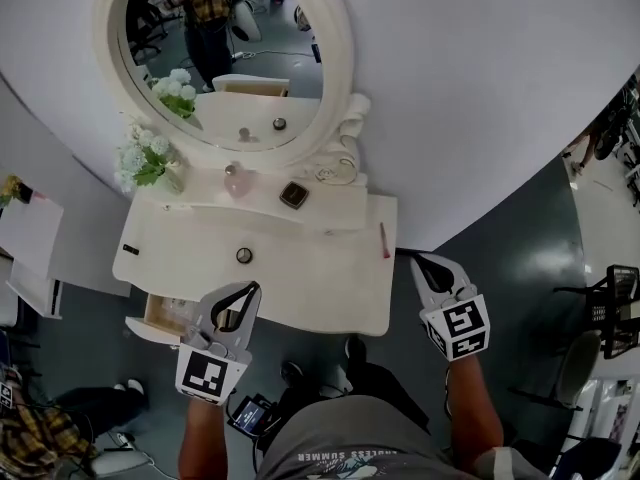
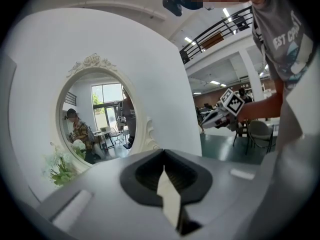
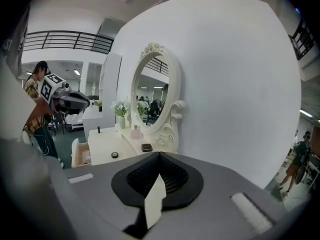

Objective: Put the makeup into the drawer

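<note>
Approaching the makeup with both jaw pairs closed is the first hazard. The left hand-held gripper (image 1: pixel 252 290) and the right hand-held gripper (image 1: pixel 418 259) each have their jaws fully together and hold nothing. Either one has to open before contact, or its tips will push an item instead of gripping it.

Item positions:
- The small round case (image 1: pixel 244 255) lies on the open tabletop (image 1: pixel 320 278), left of centre.
- The dark square compact (image 1: pixel 293 195) and the pink bottle (image 1: pixel 237 180) stand on the raised far ledge, just in front of the mirror (image 1: pixel 335 28).
- The slim pink stick (image 1: pixel 383 240) lies at the right edge, near the right hand-held gripper.

Likely failures:
- The round case is low and flat. Jaws that close too high will probably slide over it or send it skidding.
- The stick lies close to the edge. A nudge from the right could roll it off onto the floor.
- A reach to the far ledge passes near the bottle and the flower vase (image 1: pixel 150 163), and a sideways sweep could topple either one.
- The drawer (image 1: pixel 160 313) stands open at the near left, below the tabletop edge. The left hand-held gripper hangs just beside it, so a careless move could bump the drawer shut or block the drop path.
</note>
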`<state>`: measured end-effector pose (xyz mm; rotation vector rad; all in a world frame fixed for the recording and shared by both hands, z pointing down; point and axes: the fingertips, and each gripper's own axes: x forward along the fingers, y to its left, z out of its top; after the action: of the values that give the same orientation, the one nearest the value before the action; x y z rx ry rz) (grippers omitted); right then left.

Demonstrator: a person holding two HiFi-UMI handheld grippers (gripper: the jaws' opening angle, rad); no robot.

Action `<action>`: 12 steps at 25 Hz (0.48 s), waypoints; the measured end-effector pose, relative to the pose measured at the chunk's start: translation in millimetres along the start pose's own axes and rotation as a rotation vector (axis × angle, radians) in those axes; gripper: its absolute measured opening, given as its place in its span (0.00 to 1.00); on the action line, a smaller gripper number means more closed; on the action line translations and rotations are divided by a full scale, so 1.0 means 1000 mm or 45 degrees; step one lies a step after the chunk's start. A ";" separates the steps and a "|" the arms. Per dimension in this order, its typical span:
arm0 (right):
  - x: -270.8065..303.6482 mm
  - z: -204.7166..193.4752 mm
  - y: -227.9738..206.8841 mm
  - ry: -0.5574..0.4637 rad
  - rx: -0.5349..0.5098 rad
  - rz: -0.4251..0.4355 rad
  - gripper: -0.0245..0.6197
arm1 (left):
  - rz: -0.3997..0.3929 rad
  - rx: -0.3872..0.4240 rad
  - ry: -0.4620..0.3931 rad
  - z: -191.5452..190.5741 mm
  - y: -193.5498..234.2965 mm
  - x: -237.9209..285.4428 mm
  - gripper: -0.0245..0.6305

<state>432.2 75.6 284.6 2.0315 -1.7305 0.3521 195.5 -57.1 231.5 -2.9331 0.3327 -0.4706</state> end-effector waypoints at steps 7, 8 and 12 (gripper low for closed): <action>0.061 -0.049 -0.027 0.085 0.008 0.078 0.04 | 0.013 -0.049 0.078 -0.027 -0.006 0.054 0.04; 0.069 -0.057 -0.030 0.097 0.008 0.086 0.04 | 0.016 -0.056 0.088 -0.032 -0.007 0.060 0.04; 0.103 -0.090 -0.039 0.149 0.014 0.107 0.04 | 0.025 -0.085 0.134 -0.054 -0.008 0.081 0.04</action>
<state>497.0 35.1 403.9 1.9095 -1.7489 0.4982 254.8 -74.9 307.4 -2.9723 0.3974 -0.6249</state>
